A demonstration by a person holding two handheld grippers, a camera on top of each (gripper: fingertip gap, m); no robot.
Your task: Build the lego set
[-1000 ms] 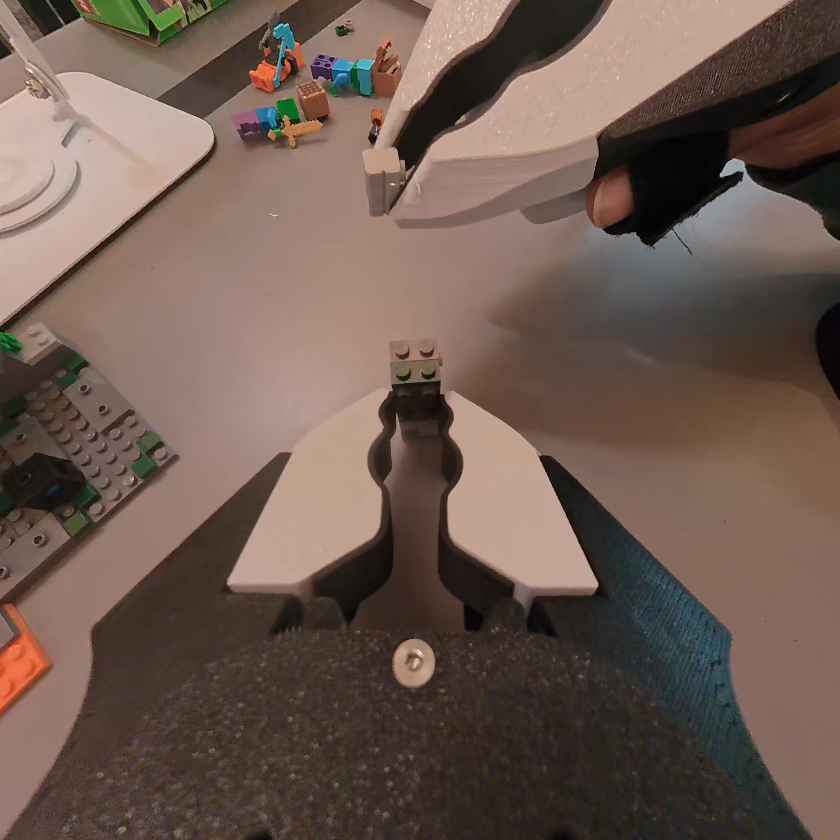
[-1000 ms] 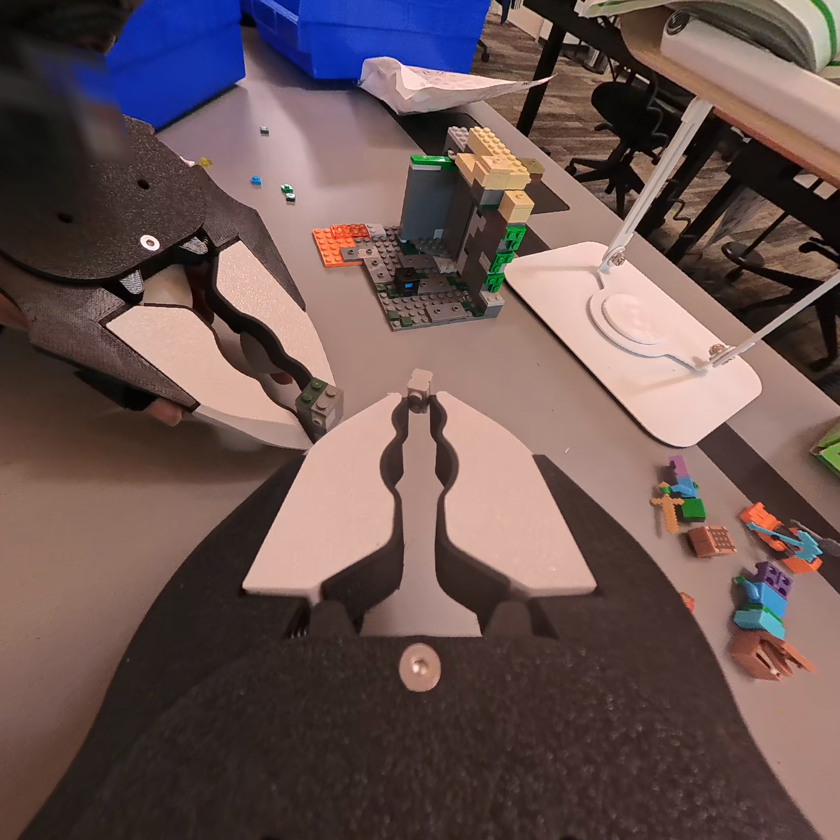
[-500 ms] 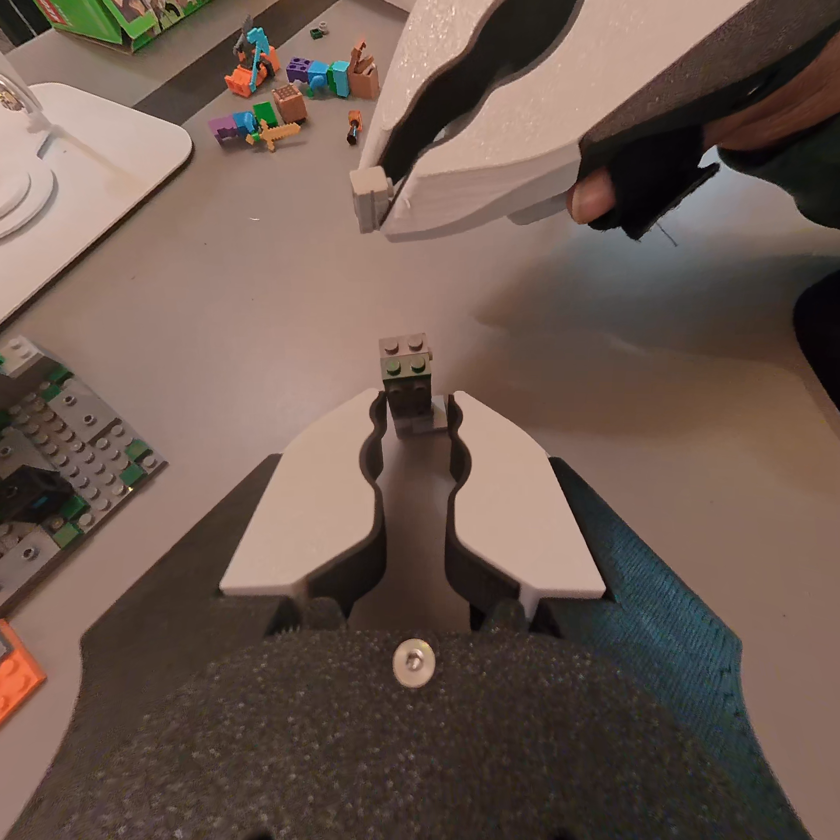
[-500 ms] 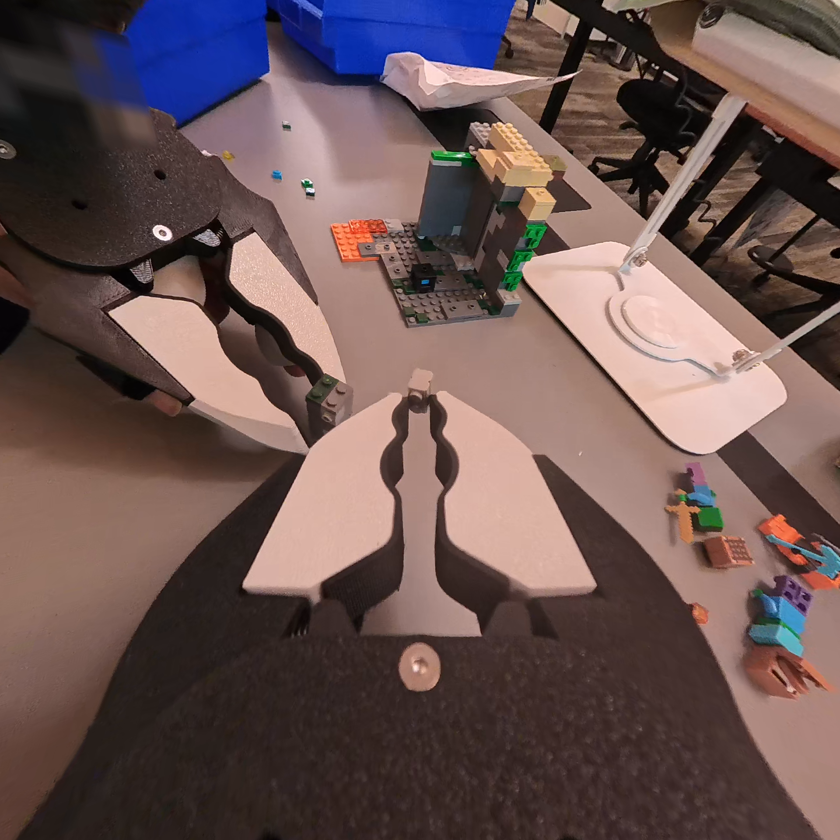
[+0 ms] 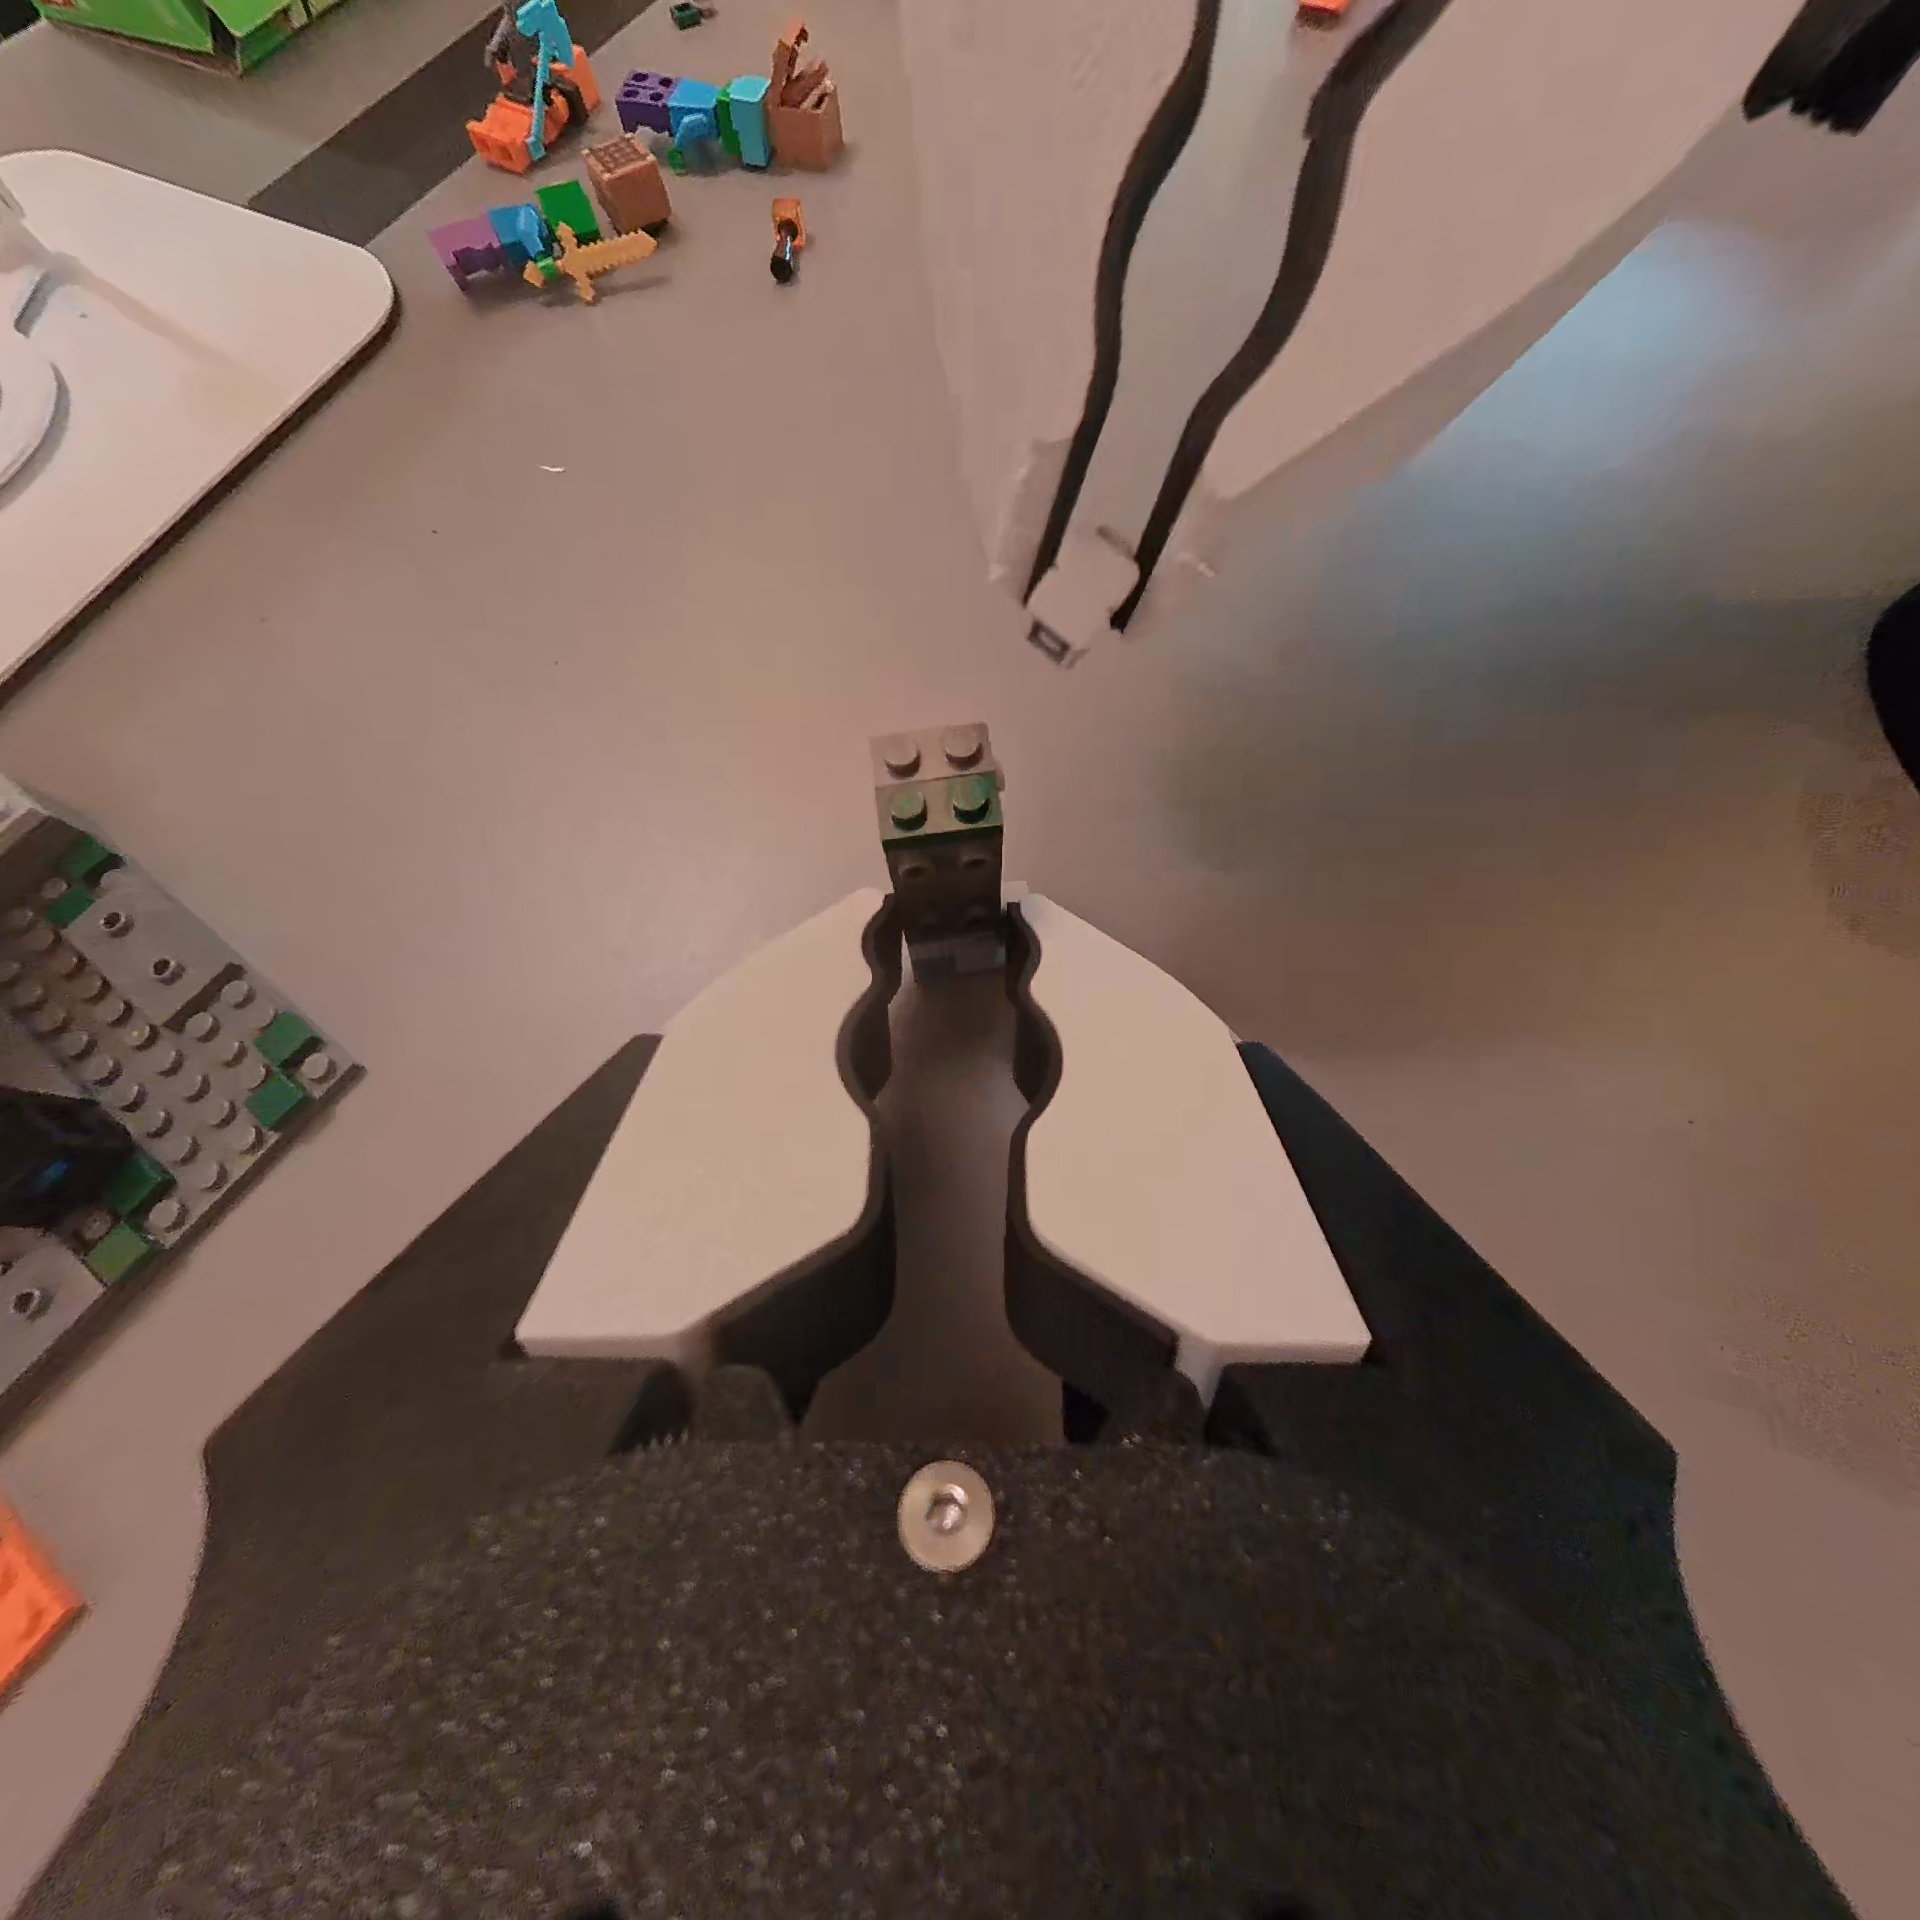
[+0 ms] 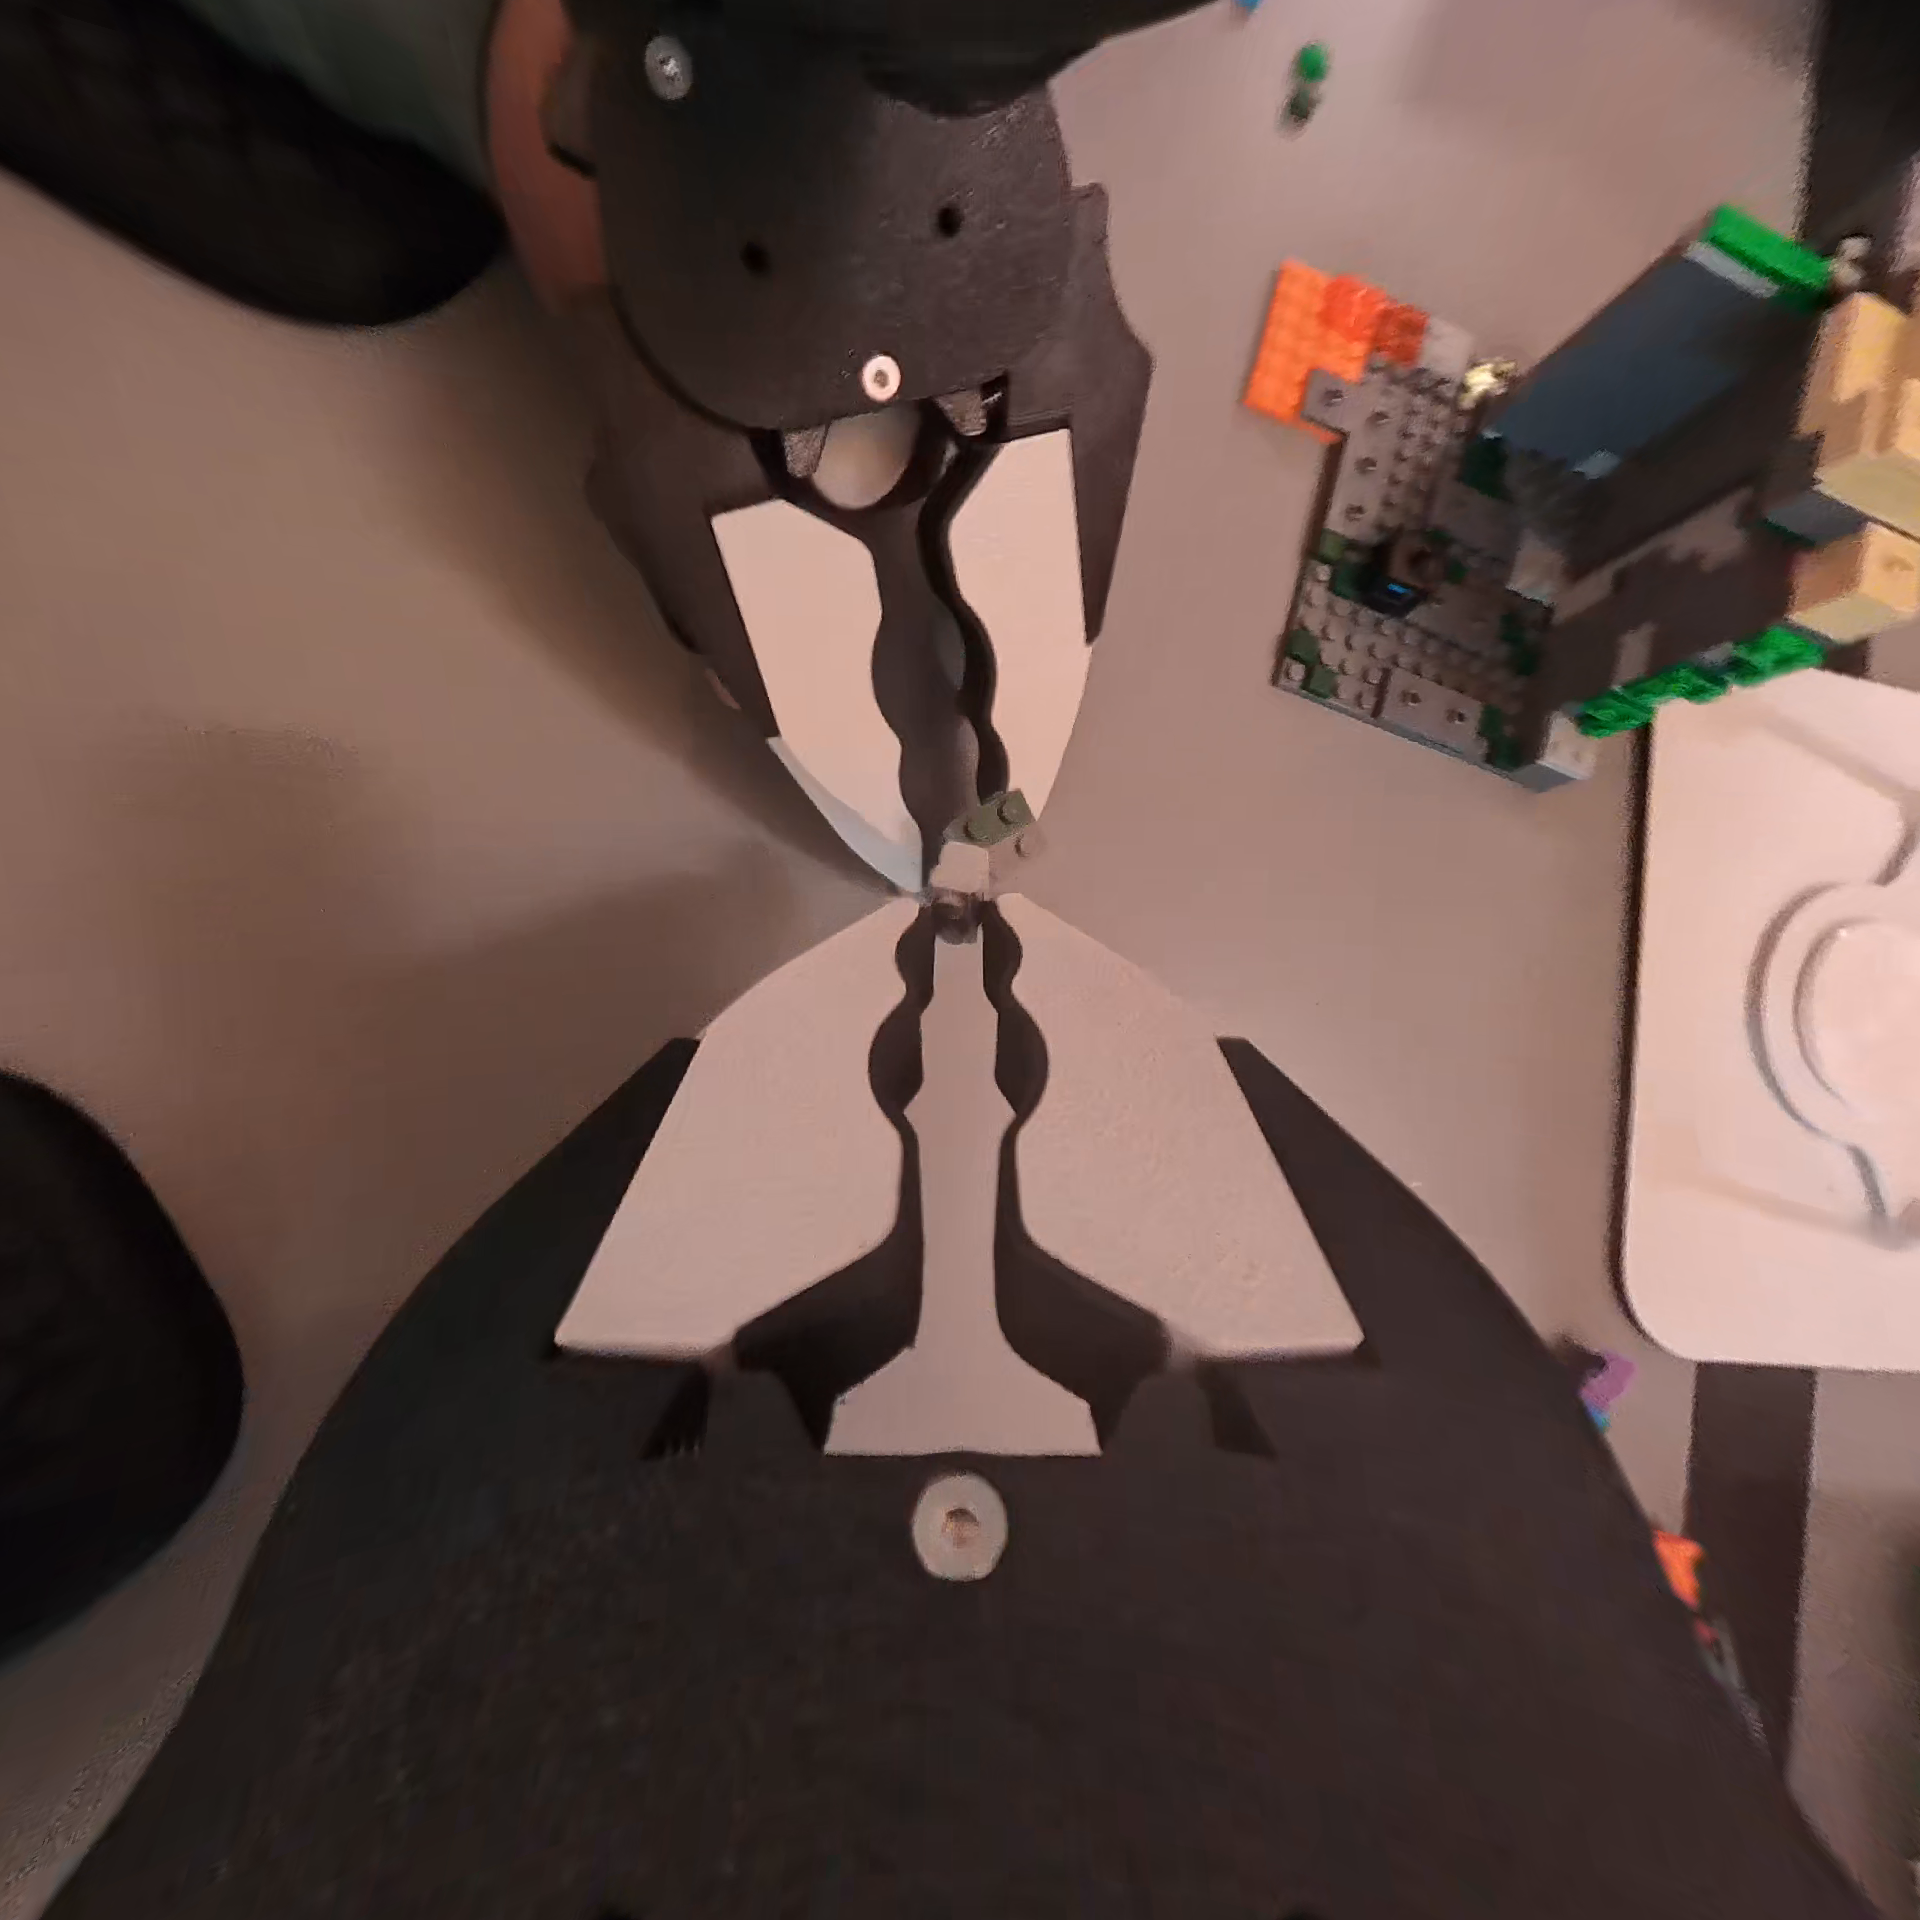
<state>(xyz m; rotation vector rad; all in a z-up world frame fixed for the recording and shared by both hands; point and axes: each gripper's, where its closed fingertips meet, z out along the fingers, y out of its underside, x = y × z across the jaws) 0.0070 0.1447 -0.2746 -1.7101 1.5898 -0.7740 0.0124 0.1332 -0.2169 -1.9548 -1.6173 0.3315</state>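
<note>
My left gripper (image 5: 951, 920) is shut on a small stack of grey and dark green bricks (image 5: 940, 821), studs up, above the grey table. My right gripper (image 6: 956, 920) is shut on a small light grey brick (image 6: 958, 896). In the right wrist view the left gripper (image 6: 966, 831) faces mine tip to tip, its brick stack (image 6: 995, 816) just beyond my brick. In the left wrist view the right gripper (image 5: 1081, 613) points down from the upper right, its grey brick (image 5: 1075, 608) a short gap from the stack. The partly built set (image 6: 1455, 582) stands at the right.
The set's grey studded baseplate (image 5: 156, 1039) lies at my left. Loose coloured pieces and figures (image 5: 644, 156) lie at the far side. A white lamp base (image 6: 1766, 1039) sits right of the grippers. A green box (image 5: 208, 31) is at the far left, an orange plate (image 5: 21, 1621) near left. About 6 centimetres separates my left fingertips from my right. My left gripper's tips are some 15 centimetres from the partly built set (image 6: 1455, 582).
The right gripper has swung round and come down to face the left gripper head-on, bringing its grey brick close to the stack. The left gripper still holds the stack, almost unmoved.
</note>
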